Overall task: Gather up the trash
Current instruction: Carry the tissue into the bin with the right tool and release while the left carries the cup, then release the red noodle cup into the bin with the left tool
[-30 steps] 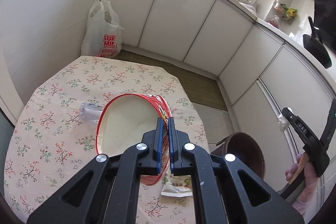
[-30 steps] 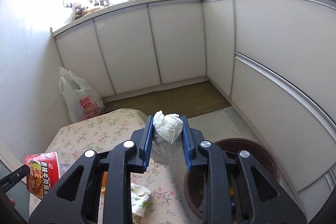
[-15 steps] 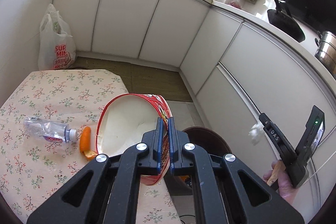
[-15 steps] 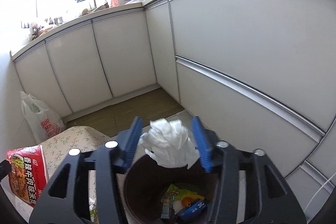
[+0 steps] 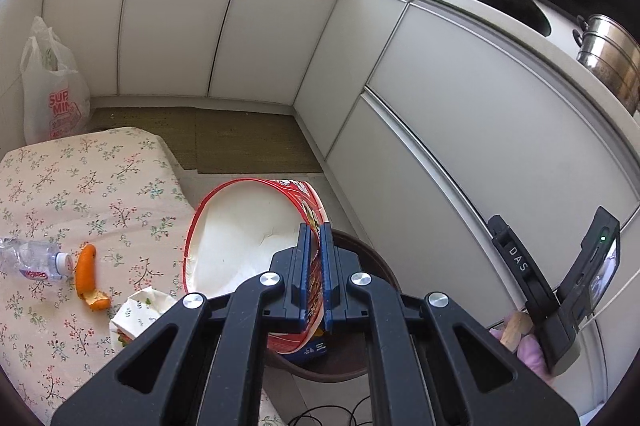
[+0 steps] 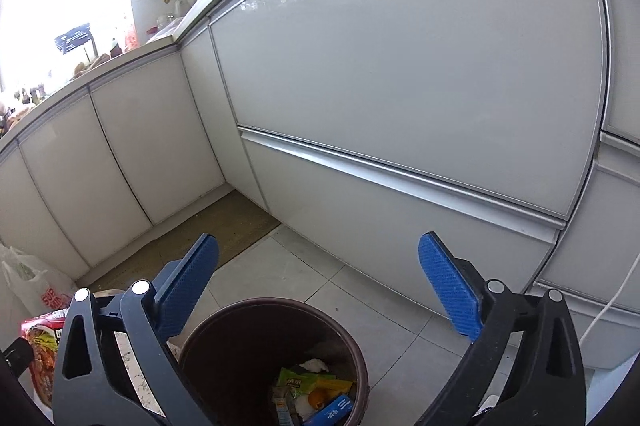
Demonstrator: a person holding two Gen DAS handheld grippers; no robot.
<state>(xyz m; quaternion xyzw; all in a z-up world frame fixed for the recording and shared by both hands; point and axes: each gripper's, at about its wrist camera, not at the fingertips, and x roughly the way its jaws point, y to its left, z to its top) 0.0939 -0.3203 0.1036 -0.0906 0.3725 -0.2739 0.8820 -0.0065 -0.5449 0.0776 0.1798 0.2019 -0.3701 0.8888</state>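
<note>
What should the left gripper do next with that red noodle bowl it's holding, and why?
Probably carry it a little further over the brown bin, then let go. The left gripper is shut on the rim of the red bowl, which hangs only partly above the bin. The right gripper has just been opening, nothing is between its pads, and it stands wide over the bin.

A brown trash bin sits largely hidden behind the left gripper and the red noodle bowl it pinches; a clear bottle runs off the left edge; a plastic bag's red lettering is cut short. In the right wrist view the bin's contents are a jumble cut by the bottom edge, their labels too small to read
</note>
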